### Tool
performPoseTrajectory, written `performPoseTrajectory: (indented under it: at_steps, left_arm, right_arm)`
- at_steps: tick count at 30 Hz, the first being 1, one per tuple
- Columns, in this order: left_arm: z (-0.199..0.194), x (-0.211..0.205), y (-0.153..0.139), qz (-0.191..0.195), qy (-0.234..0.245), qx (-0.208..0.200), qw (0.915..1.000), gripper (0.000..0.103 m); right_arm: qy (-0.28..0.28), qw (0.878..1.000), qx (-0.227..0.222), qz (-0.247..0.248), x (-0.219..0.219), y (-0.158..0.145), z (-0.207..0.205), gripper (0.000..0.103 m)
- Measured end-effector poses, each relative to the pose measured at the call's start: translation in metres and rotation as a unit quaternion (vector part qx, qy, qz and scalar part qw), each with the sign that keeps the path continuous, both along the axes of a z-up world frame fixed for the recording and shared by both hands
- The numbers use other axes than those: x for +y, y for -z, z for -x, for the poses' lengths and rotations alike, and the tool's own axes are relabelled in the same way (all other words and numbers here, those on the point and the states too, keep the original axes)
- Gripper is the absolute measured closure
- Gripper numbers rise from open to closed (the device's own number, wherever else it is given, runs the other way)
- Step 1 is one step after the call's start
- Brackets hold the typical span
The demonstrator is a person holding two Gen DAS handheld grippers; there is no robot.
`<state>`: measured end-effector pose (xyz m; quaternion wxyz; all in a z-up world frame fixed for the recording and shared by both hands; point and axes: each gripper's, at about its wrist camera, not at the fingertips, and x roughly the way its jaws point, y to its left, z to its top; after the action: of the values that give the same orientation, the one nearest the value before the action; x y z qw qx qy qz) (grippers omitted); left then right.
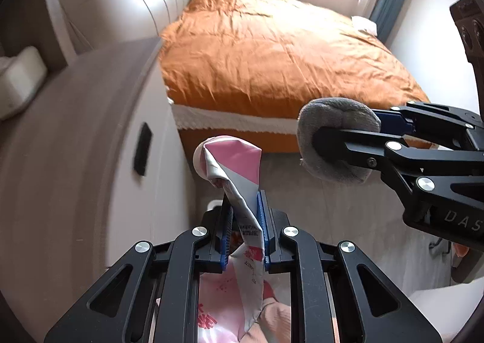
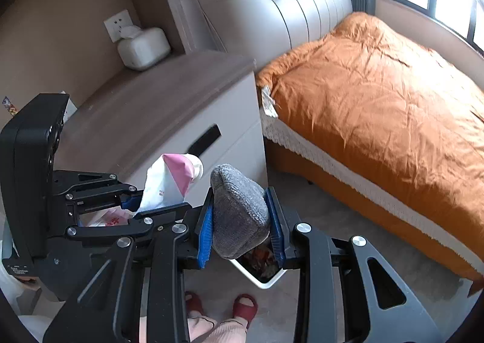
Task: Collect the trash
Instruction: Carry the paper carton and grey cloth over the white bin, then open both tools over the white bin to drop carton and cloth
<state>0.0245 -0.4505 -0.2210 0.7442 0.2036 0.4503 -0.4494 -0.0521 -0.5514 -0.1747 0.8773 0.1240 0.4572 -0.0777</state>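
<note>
So I've got both hands full right now. My left gripper [image 1: 244,219] is clamped across the middle of a squeezed-out pink and white tube [image 1: 234,173], toothpaste by the look of the lettering. It's flat and crinkly where the pads [image 1: 262,216] bite, so I'd guess it weighs next to nothing and won't crush any worse. The foil skin looks slick though, so mid-body is a better place to pinch than the round cap end, which sticks up past my fingertips and leans a bit left.

My right gripper [image 2: 242,223] is squeezing a grey fuzzy sock [image 2: 239,213], balled up. It's soft and grippy, and it bulges out above and below the blue pads [image 2: 205,231], so it fills the whole gap. I doubt that one slips, it just squishes.

Just past and below the sock there's a white bin [image 2: 263,279] on the floor with dark stuff already in it, near the foot of the nightstand [image 2: 169,101]. Looks like that's where both go.

Further off, the bed [image 2: 378,95] with the orange cover fills the right side, window behind it.
</note>
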Motion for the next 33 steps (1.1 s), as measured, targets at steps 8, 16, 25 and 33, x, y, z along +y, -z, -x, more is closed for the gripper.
performPoseTrajectory:
  at_steps: [8, 16, 25, 33]
  left_arm:
    - [0.002, -0.022, 0.077, -0.036, 0.009, 0.042, 0.9984, 0.088]
    - [-0.01, -0.033, 0.199, -0.07, 0.018, 0.08, 0.9942, 0.088]
    - [-0.013, -0.047, 0.313, -0.097, 0.022, 0.096, 0.9904, 0.003]
    - [-0.009, -0.048, 0.336, -0.108, 0.024, 0.065, 0.9917, 0.005]
  right_arm:
    - [0.009, 0.998, 0.051, -0.03, -0.025, 0.08, -0.013, 0.07]
    - [0.016, 0.993, 0.095, -0.069, -0.039, 0.19, -0.031, 0.07]
    - [0.021, 0.984, 0.141, -0.106, -0.051, 0.31, -0.043, 0.028]
    - [0.045, 0.982, 0.158, -0.094, -0.063, 0.334, -0.028, 0.005]
